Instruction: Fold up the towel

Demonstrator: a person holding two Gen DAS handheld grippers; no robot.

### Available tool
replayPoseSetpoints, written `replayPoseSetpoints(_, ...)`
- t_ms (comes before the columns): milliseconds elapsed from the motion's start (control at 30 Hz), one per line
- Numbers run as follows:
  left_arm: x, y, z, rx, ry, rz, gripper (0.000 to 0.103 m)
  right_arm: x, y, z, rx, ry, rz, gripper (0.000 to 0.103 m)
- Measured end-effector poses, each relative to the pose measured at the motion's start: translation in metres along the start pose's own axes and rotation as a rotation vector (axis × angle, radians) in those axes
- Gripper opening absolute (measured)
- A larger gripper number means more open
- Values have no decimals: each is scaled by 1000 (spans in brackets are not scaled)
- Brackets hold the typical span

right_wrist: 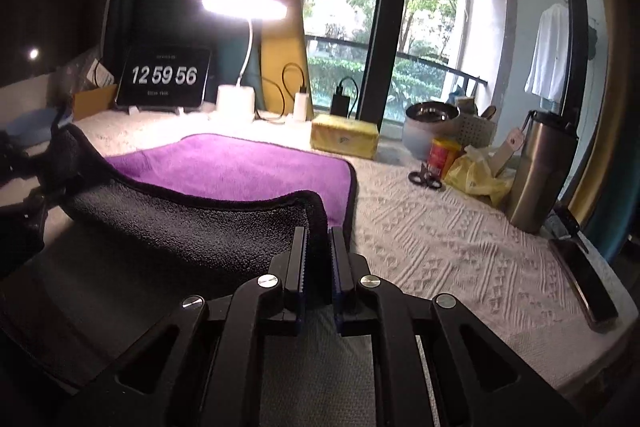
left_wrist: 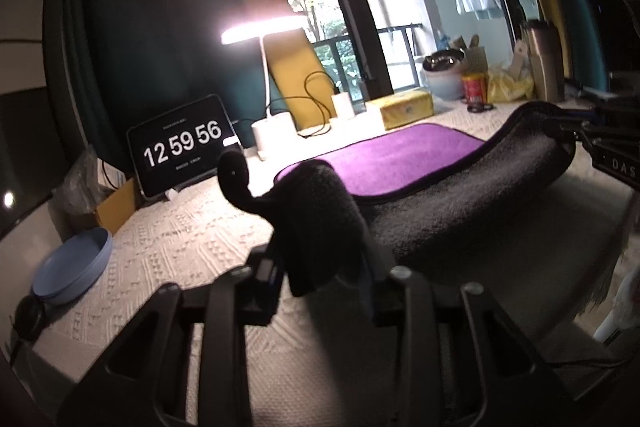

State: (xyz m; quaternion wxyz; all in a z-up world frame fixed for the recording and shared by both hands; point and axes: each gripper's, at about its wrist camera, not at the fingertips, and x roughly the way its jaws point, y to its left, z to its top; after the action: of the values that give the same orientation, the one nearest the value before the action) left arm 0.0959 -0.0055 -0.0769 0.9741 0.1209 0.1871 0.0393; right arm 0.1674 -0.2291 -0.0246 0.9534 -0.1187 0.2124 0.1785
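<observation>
A towel, purple on one face [left_wrist: 394, 157] and dark grey on the other [right_wrist: 192, 227], lies on the white patterned tablecloth [right_wrist: 440, 247]. Its near edge is lifted off the table and curls over toward the far side. My left gripper [left_wrist: 320, 263] is shut on the near left corner of the towel, which bunches between the fingers. My right gripper [right_wrist: 318, 239] is shut on the near right corner. The right gripper also shows at the right edge of the left wrist view [left_wrist: 580, 139]. The far half of the towel [right_wrist: 240, 163] lies flat.
At the back stand a tablet clock [right_wrist: 164, 77], a lit desk lamp [right_wrist: 236, 99] and a yellow box [right_wrist: 346, 137]. At the right are a steel tumbler [right_wrist: 540, 171], a red can [right_wrist: 442, 155], a yellow bag and a phone [right_wrist: 584, 283]. A blue bowl [left_wrist: 76, 259] sits at the left.
</observation>
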Motion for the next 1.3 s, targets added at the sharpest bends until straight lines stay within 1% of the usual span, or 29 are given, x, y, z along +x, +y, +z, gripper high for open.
replayPoseSetpoints(67,2,5,5,-24,2,-17,28,0,-1,5,6,-11,10,11)
replayPoseSetpoints(167,7,11,13,-55,7,-42,27,2,-4,11,23,-23,22,11)
replayPoseSetpoints(367,18,22,34,-74,-11,-77,26,8,-15,28,63,-56,35,11)
replayPoseSetpoints(433,23,25,39,-89,-10,-94,23,10,-17,32,63,-67,33,11)
replayPoseSetpoints(533,32,31,47,-105,-9,-108,23,15,-18,40,53,-83,31,11)
replayPoseSetpoints(767,56,47,62,-171,28,-161,23,29,-22,62,58,-111,38,11)
replayPoseSetpoints(867,63,51,72,-170,16,-168,23,33,-23,73,55,-131,36,11)
replayPoseSetpoints(1067,80,56,94,-153,-24,-159,23,45,-29,94,58,-165,30,11)
replayPoseSetpoints(1200,102,58,104,-150,0,-175,23,63,-34,108,61,-155,37,11)
replayPoseSetpoints(1267,115,60,107,-158,13,-185,23,75,-40,113,82,-141,59,11)
replayPoseSetpoints(1300,120,61,108,-163,14,-186,23,85,-43,117,92,-119,77,11)
